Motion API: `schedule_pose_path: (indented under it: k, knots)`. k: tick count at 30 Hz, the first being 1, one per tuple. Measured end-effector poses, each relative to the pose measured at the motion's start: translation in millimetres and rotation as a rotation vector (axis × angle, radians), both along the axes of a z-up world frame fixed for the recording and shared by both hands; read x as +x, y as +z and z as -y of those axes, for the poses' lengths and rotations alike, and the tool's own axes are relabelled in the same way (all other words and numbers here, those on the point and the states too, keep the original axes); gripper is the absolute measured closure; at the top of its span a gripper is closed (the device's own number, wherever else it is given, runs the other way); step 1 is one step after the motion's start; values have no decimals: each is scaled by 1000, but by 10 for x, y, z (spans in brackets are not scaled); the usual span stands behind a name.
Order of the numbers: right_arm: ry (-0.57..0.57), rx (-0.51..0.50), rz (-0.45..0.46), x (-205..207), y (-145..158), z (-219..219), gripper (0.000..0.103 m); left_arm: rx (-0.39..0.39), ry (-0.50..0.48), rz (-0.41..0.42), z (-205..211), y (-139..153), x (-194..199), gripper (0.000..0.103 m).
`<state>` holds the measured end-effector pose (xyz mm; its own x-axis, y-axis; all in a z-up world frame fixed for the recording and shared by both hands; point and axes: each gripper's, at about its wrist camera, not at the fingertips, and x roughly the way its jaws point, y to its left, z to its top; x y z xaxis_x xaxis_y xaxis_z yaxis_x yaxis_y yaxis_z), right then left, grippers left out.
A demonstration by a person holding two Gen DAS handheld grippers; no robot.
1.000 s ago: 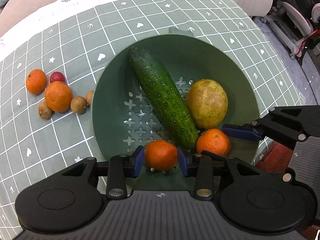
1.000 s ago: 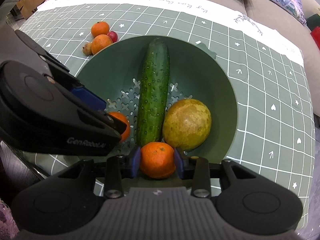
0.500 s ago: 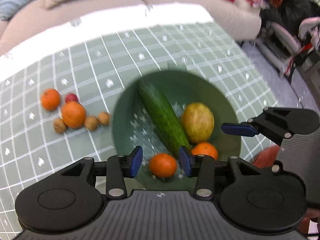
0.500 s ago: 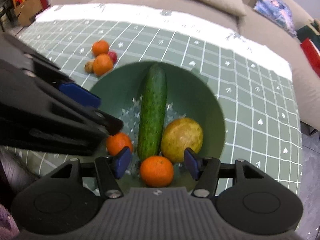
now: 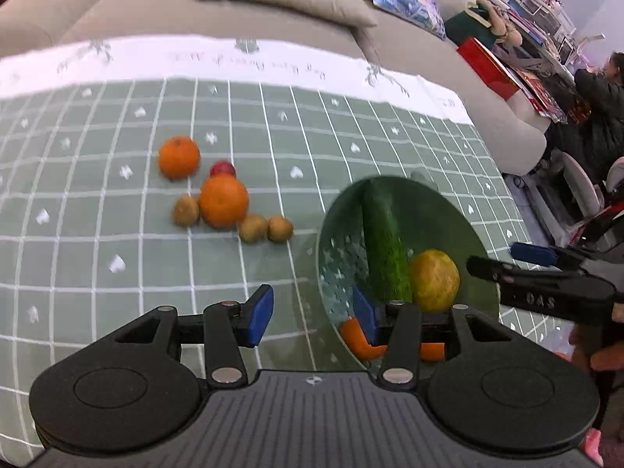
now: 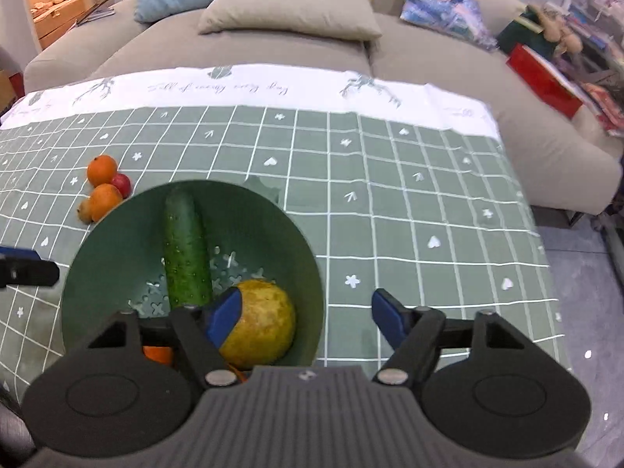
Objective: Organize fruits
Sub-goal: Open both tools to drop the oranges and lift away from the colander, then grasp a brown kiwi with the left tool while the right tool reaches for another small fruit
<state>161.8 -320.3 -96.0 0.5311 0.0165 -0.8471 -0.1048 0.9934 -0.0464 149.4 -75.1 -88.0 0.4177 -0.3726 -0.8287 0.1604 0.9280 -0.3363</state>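
Note:
A green colander bowl (image 5: 474,234) (image 6: 105,241) holds a cucumber (image 5: 384,241) (image 6: 185,249), a yellow pear (image 5: 433,279) (image 6: 261,323) and two tangerines (image 5: 353,337) (image 6: 158,353), partly hidden behind the gripper bodies. Loose on the cloth to its left lie two tangerines (image 5: 224,201) (image 5: 178,156) (image 6: 102,169), a red fruit (image 5: 223,167) (image 6: 123,184) and three small brown fruits (image 5: 253,228). My left gripper (image 5: 312,314) is open and empty above the bowl's left rim. My right gripper (image 6: 306,314) is open and empty above the bowl's right rim.
The green checked tablecloth (image 6: 390,214) covers the table, with a white border at the far side. A beige sofa (image 6: 292,35) with cushions stands behind. The table's right edge drops to the floor (image 6: 585,257). Red boxes (image 5: 491,70) and clutter are at far right.
Both grippers let go of their tangerines into the bowl, opened wide and pulled up and back. The left view has swung toward the loose fruit on the cloth.

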Motion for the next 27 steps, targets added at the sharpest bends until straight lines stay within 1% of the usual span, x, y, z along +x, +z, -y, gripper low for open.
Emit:
schedule_pose_path:
  k: [1, 2, 3, 4, 5, 6, 7, 8, 10, 13, 16, 21, 22, 23, 25, 27]
  knots:
    - [4, 8, -13, -7, -35, 44, 53, -7, 2, -6, -15, -22, -8, 51]
    - [6, 11, -28, 22, -65, 54, 64, -13, 3, -12, -28, -39, -23, 58]
    - [6, 9, -34, 39, -87, 57, 66, -20, 3, -23, -24, -58, -23, 63]
    - [4, 4, -35, 53, -102, 64, 72, -31, -1, -32, -15, -72, -22, 64]
    - [1, 0, -37, 71, -113, 72, 82, -43, -6, -37, -4, -89, -21, 70]
    - [-5, -5, -42, 85, -133, 87, 87, -52, -15, -44, 12, -105, -22, 75]
    - [-12, -11, -48, 98, -155, 99, 96, -54, -22, -50, 32, -120, -16, 78]
    - [-17, -18, -54, 96, -168, 113, 99, -52, -28, -58, 56, -135, -13, 82]
    - [-15, -5, -60, 99, -187, 149, 103, -36, -30, -49, 86, -140, -28, 83]
    - [-10, -27, -57, 86, -191, 125, 103, -46, -37, -55, 98, -148, -13, 83]
    - [-38, -45, -57, 80, -193, 146, 103, -58, -55, -64, 156, -156, 17, 83]
    - [-56, -73, -62, 76, -167, 192, 101, -50, -84, -55, 246, -162, 43, 83]
    - [-51, -74, -54, 73, -145, 186, 97, -46, -91, -56, 241, -156, 45, 83]
    - [-44, -80, -43, 68, -113, 166, 86, -45, -92, -52, 226, -138, 43, 82]
    - [-26, -103, -18, 62, -24, 95, 76, -20, -90, -25, 178, -77, 30, 81]
    - [0, -96, 5, 83, 70, 18, 77, 6, -93, 5, 103, -14, 32, 79]
